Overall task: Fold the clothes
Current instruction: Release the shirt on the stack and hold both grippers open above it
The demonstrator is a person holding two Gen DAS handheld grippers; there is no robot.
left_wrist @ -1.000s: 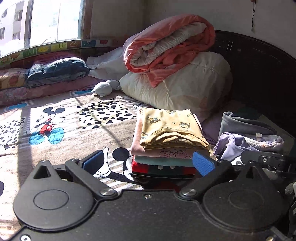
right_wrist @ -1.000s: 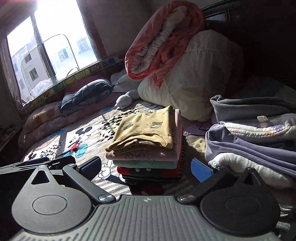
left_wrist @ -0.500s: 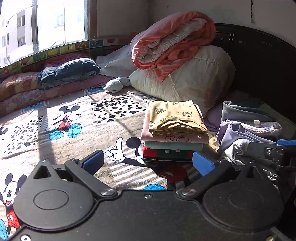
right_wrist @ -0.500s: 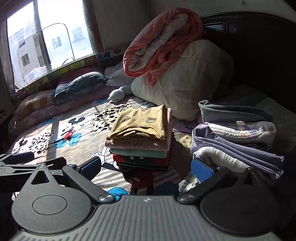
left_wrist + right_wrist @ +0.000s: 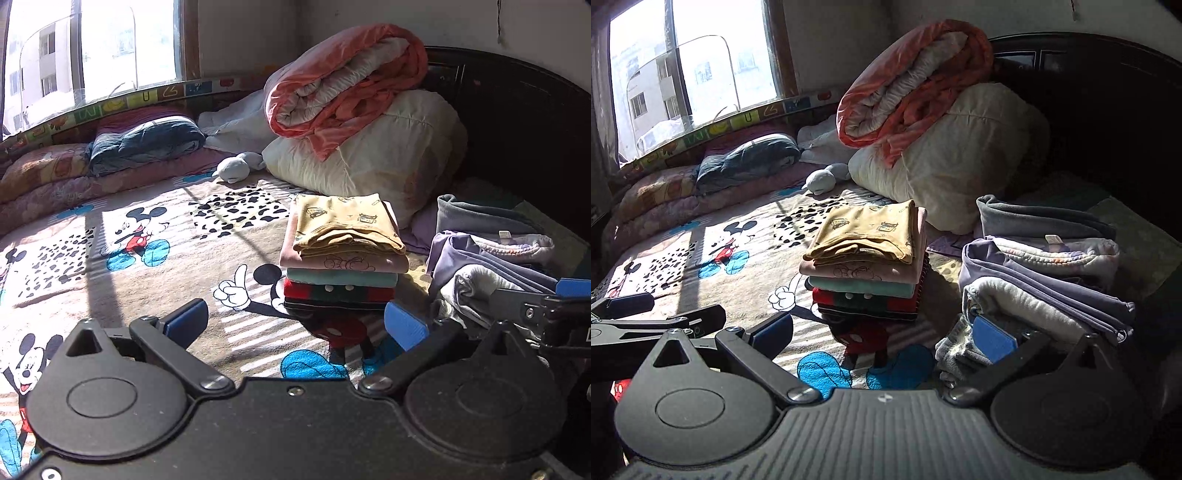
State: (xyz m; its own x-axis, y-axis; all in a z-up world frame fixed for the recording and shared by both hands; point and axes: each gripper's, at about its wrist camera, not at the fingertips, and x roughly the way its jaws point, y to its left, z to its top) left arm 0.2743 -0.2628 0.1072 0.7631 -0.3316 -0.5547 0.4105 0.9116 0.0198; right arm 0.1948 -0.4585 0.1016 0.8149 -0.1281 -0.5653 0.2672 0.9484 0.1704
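While a folded stack (image 5: 343,254) sits finished on the bed (image 5: 155,236), both hand-held grippers, left (image 5: 295,325) and right (image 5: 882,332), gape empty near the unfolded heap (image 5: 1041,273) at right.

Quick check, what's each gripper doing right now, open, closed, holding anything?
Left gripper: open, holding nothing, above the cartoon-mouse bedsheet.
Right gripper: open, holding nothing; its right fingertip sits by the pile of unfolded clothes.

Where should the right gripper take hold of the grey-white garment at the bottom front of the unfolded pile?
Probably the loose front edge of the grey-white garment, which spills onto the bed below the purple garment and beside the right gripper. Come in low from the front, along the blanket; both grippers are open and empty, and that hanging edge is the only part not pinned by layers above.
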